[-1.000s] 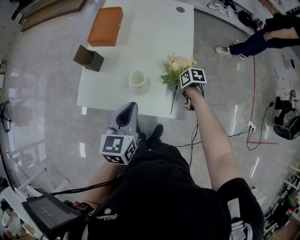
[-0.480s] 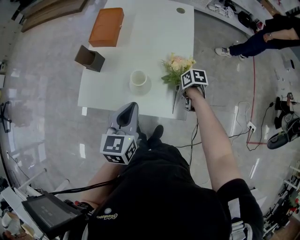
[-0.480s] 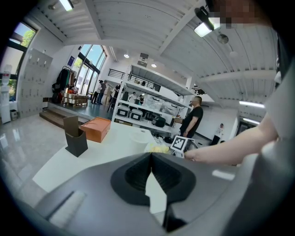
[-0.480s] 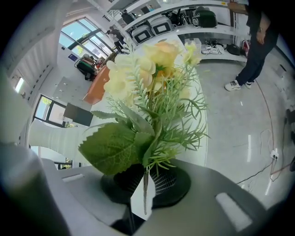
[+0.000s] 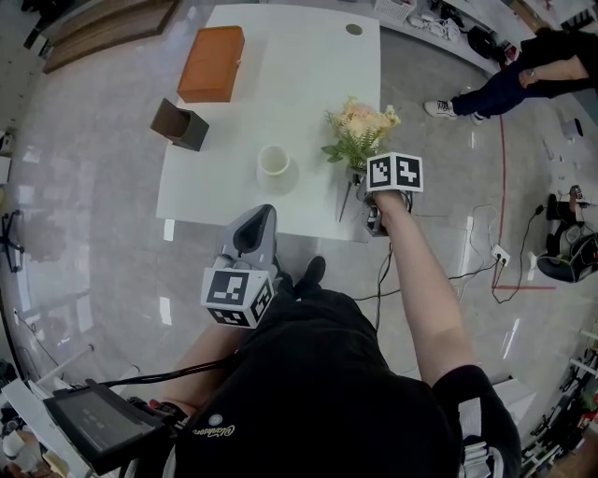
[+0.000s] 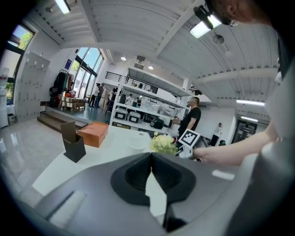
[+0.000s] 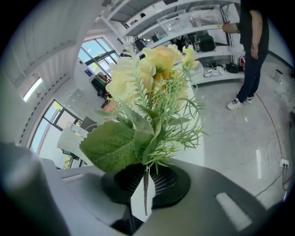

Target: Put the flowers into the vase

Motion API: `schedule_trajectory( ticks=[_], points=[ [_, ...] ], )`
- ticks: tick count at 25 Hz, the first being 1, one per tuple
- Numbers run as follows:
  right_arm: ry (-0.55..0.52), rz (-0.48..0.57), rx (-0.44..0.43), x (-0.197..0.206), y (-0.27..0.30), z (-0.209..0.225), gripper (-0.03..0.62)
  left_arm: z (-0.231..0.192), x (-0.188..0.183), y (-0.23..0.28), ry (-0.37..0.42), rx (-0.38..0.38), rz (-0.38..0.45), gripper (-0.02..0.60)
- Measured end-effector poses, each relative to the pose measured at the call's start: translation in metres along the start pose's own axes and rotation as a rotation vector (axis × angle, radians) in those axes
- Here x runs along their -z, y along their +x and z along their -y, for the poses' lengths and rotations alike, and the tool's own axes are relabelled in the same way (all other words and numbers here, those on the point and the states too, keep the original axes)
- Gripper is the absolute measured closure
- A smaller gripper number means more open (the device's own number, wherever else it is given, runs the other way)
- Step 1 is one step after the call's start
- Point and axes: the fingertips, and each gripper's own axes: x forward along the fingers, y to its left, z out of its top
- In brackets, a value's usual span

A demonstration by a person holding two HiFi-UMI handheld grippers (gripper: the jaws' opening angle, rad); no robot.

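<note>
Left fingers [image 6: 131, 177]: pressed together with nothing between them; the left gripper [image 5: 250, 229] hangs just off the near edge of the surface [image 5: 308, 65], nearer the person than the vase [image 5: 274, 161] and slightly to its left.
Vase state: white, upright, its mouth open and empty.
Flowers [image 5: 360, 131]: a pale yellow bunch with green leaves, blooms up, to the right of the vase and well apart from it; it appears raised off the surface.
Right fingers [image 7: 166, 184]: they have just been closing and now pinch the thin stems low down, with a stem end poking out below the grip; the right gripper [image 7: 146, 174] sits right of the vase, at the surface's near right corner.
Done so far: the bunch is gripped and seems lifted.
Left to do: carry it leftward over the vase, turn the stems down, lower them into the mouth, then let go.
Dark open box [image 5: 180, 123]: left of the vase, at the surface's left edge, clear of the route.
Orange box [image 5: 211, 63]: beyond the vase and to its left, also clear.
Round hole [image 5: 354, 29]: far beyond the vase, at the far right of the surface.
Bystander [image 5: 523, 75]: on the floor, far right of the vase.
In the way: nothing lies between flowers and vase. My guess is that the broad leaves could catch on the vase rim.
</note>
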Motion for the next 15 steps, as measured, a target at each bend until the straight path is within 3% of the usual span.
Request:
schedule_trajectory(
  ticks=[4, 8, 12, 15],
  points=[
    [-0.111, 0.204, 0.017, -0.026, -0.036, -0.021, 0.556, -0.001, -0.004, 0.001, 0.007, 0.002, 0.013, 0.574],
    [-0.159, 0.479, 0.013, -0.043, -0.087, -0.04, 0.556, 0.0, -0.012, 0.004, 0.018, 0.006, 0.03, 0.574],
    [-0.269, 0.748, 0.082, -0.042, -0.142, -0.064, 0.556, -0.001, -0.02, 0.001, 0.029, 0.012, 0.048, 0.575],
    [-0.347, 0.889, 0.114, -0.044, -0.176, -0.084, 0.556, 0.001, -0.032, 0.001, 0.043, 0.017, 0.066, 0.575]
  ],
)
